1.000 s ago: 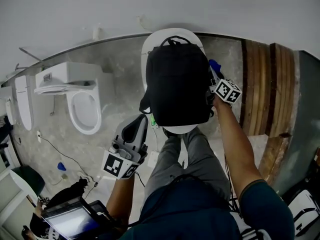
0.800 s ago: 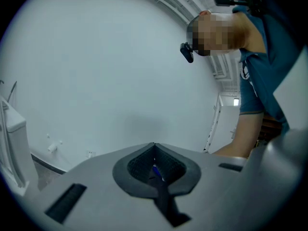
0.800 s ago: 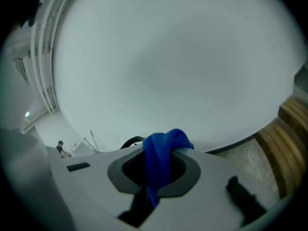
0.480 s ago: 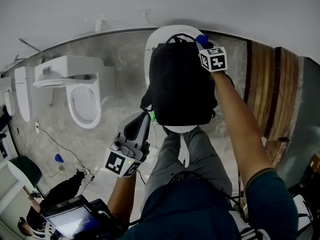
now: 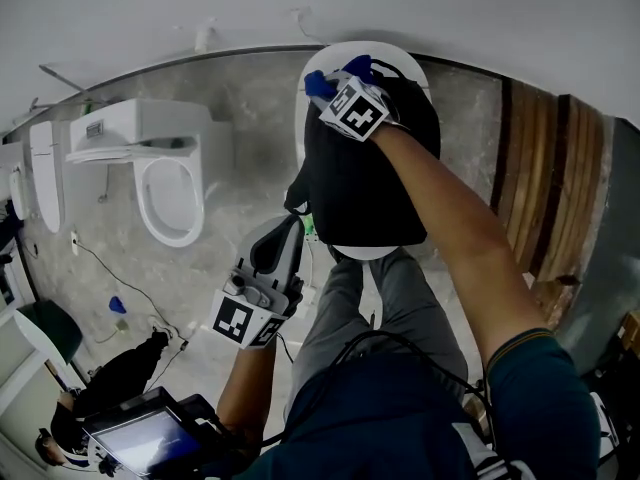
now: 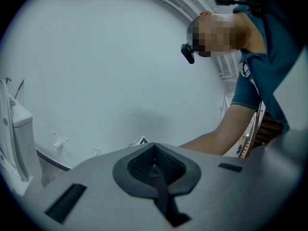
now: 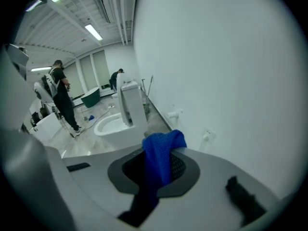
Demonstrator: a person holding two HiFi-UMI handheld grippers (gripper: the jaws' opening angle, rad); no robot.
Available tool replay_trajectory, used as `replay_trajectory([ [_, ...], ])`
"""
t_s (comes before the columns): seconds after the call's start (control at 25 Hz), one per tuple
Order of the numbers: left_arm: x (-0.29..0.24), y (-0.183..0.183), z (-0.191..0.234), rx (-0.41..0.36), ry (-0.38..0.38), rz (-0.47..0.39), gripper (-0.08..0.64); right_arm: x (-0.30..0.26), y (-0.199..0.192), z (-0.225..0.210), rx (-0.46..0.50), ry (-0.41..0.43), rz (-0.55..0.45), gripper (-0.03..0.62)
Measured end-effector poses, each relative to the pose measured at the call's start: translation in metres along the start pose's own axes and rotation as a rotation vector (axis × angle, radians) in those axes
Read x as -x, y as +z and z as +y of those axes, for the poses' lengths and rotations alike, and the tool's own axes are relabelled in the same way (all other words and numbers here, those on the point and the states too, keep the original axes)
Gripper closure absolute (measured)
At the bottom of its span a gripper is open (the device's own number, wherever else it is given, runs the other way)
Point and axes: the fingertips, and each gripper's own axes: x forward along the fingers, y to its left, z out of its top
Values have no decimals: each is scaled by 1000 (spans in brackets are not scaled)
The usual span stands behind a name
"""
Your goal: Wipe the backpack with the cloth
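The backpack lies on a round white surface, to the right of the toilet. The right claw is clenched on the blue cloth at the backpack's far left corner. The left claw is pressed together with nothing in it, near the backpack's near left corner.

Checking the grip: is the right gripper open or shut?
Shut: the right gripper pinches the blue cloth between its jaws.
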Motion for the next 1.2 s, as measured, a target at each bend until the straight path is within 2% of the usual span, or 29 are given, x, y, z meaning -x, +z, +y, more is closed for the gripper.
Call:
replay_trajectory([
  [0.04,2,0,1,1,5,-3,557,-6,8,15,56,17,14,563],
  [0.12,6,-1,4,4,15,-6,558,-14,15,51,242,53,82,563],
  [0.2,11,-2,6,10,22,-11,558,-17,11,90,434,113,156,563],
  [0.32,17,-2,12,17,35,-19,558,-19,-8,145,658,213,252,563],
  [0.4,20,-2,15,18,41,-26,558,-19,-24,178,744,269,298,563],
  [0.52,24,0,18,18,46,-34,557,-17,-48,226,773,357,354,563],
  [0.6,27,0,21,19,51,-31,558,-15,-61,246,849,362,405,563],
  [0.68,29,0,25,21,52,-32,558,-11,-62,253,923,331,441,565],
  [0.76,30,0,28,24,52,-34,558,-12,-69,266,876,341,458,564],
  [0.88,31,-1,30,27,48,-31,558,-9,-79,303,715,425,440,563],
  [0.96,32,-1,29,25,47,-29,558,-1,-88,324,647,451,425,565],
  [1.04,31,0,28,21,44,-31,558,9,-98,337,598,435,400,563],
  [1.2,28,3,25,21,31,-39,557,37,-120,347,386,379,337,565],
])
